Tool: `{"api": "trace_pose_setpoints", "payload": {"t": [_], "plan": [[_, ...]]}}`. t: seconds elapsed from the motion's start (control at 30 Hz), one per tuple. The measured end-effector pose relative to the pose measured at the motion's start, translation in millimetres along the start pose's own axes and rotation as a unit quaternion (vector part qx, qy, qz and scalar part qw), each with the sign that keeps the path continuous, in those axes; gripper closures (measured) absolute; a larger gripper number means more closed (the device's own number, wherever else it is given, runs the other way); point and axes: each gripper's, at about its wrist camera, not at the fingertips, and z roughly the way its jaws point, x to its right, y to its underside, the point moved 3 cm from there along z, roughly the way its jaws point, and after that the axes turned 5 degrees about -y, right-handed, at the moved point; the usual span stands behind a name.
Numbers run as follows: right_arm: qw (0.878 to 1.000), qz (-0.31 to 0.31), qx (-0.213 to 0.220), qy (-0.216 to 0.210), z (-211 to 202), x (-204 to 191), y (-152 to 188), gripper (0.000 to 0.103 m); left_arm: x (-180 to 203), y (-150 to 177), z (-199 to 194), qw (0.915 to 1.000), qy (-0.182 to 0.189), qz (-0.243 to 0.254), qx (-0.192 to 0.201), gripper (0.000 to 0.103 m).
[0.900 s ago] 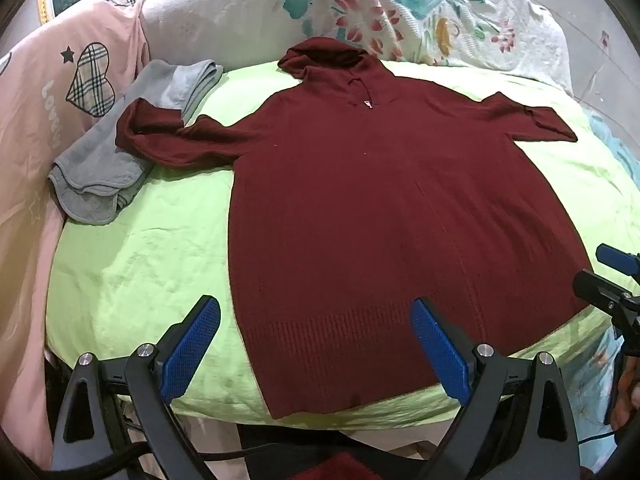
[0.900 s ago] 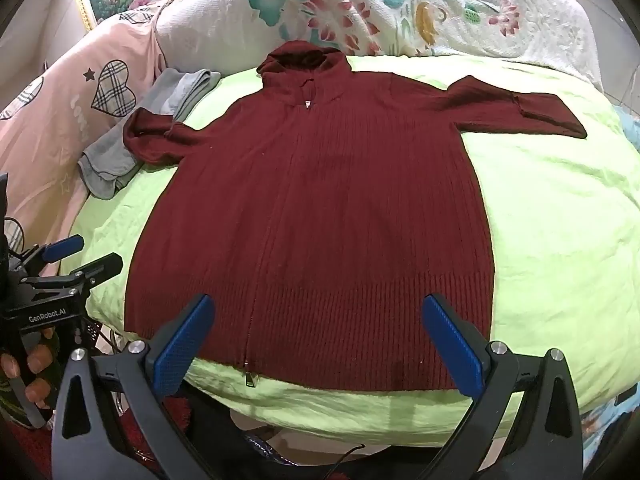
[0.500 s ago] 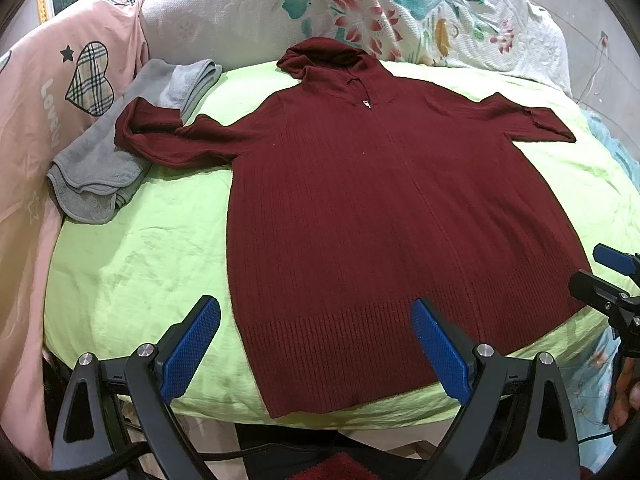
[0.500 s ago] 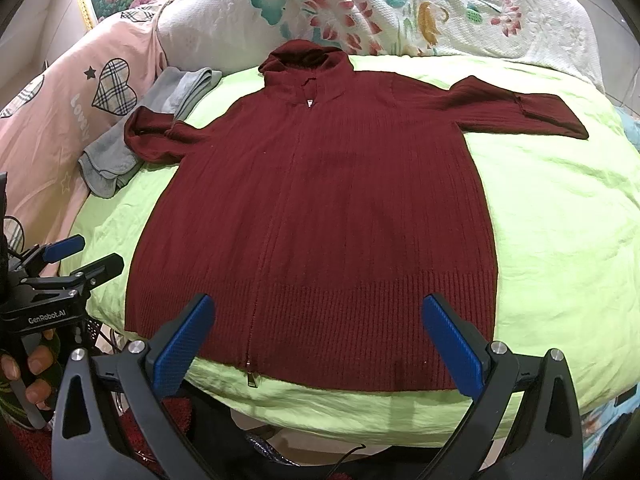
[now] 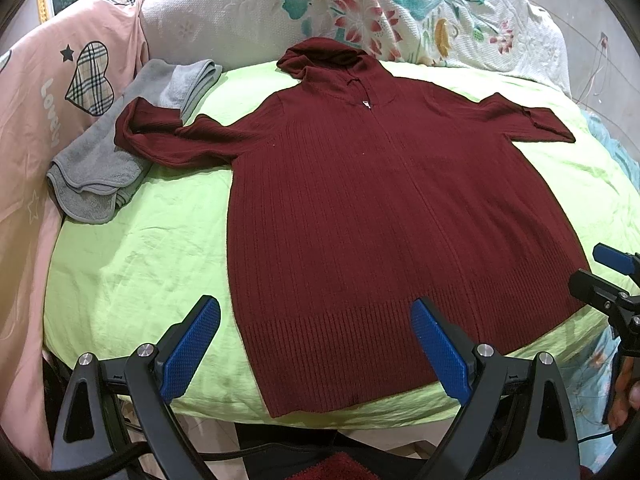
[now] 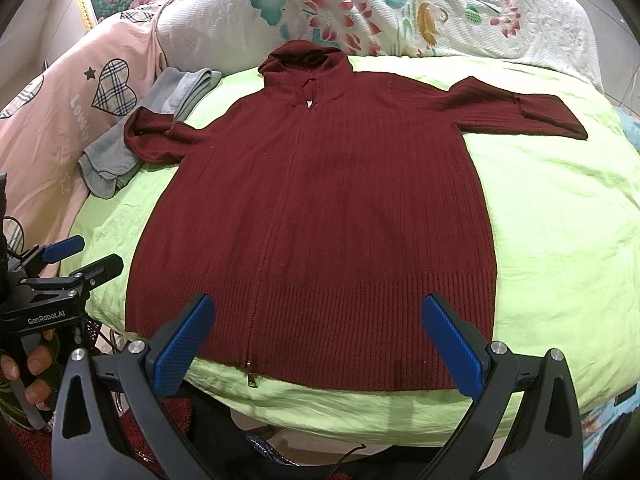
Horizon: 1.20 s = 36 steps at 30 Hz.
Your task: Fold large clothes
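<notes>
The left gripper is hovering above the near edge of the bed, its two blue-padded fingers spread wide with nothing between them. It is pointing down at the near left corner of a dark red hooded sweater, and its pads are not touching the cloth. The right gripper is hovering beside it, jaws also wide apart and empty, aimed at the sweater's near hem, where a small metal zip pull is lying against the sheet. In the right wrist view, the left gripper is showing at the left edge, with the fingers of a hand wrapping its handle.

The sweater is lying flat, front up and zipped, on a lime green sheet covering the bed. Its hood is pointing to the far side, touching a white blanket with red and teal flowers. The right sleeve is stretching out flat to the right. The left sleeve is reaching left, its cuff resting on a folded grey towel. Further left, a pink cover with a plaid heart is draping over the bed's side.
</notes>
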Motion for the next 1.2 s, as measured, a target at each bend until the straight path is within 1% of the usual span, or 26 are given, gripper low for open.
{"api": "trace_pose_setpoints", "payload": {"t": [0.23, 0.53, 0.8, 0.9, 1.0, 1.07, 1.13, 1.2], "plan": [[1.000, 0.001, 0.002, -0.001, 0, 1, 0, 0.000, -2, 1, -2, 1.0000, -0.001, 0.001, -0.002, 0.006], [1.000, 0.002, 0.000, -0.001, 4, 2, 0, 0.000, 1, 1, 9, 0.9999, -0.001, 0.005, -0.010, 0.006], [1.000, 0.008, -0.003, -0.003, 9, 7, 0, 0.000, 2, -3, 14, 0.9996, -0.001, 0.009, -0.026, 0.006], [1.000, 0.010, -0.002, -0.005, 12, 9, -1, 0.000, 4, -6, 16, 0.9999, 0.008, 0.006, -0.009, 0.006], [1.000, 0.012, -0.005, -0.010, 17, 13, -5, 0.000, 3, -11, 19, 0.9994, 0.033, -0.009, 0.003, 0.006], [1.000, 0.015, 0.002, -0.010, 17, 19, -9, 0.000, 4, -15, 22, 0.9990, 0.042, -0.012, 0.011, 0.006], [1.000, 0.018, 0.011, -0.013, 18, 26, -17, 0.001, 5, -19, 26, 0.9991, 0.037, -0.008, 0.018, 0.006], [0.999, 0.025, 0.022, -0.010, 18, 39, -26, 0.008, 8, -24, 32, 0.9995, 0.027, -0.001, 0.019, 0.006]]}}
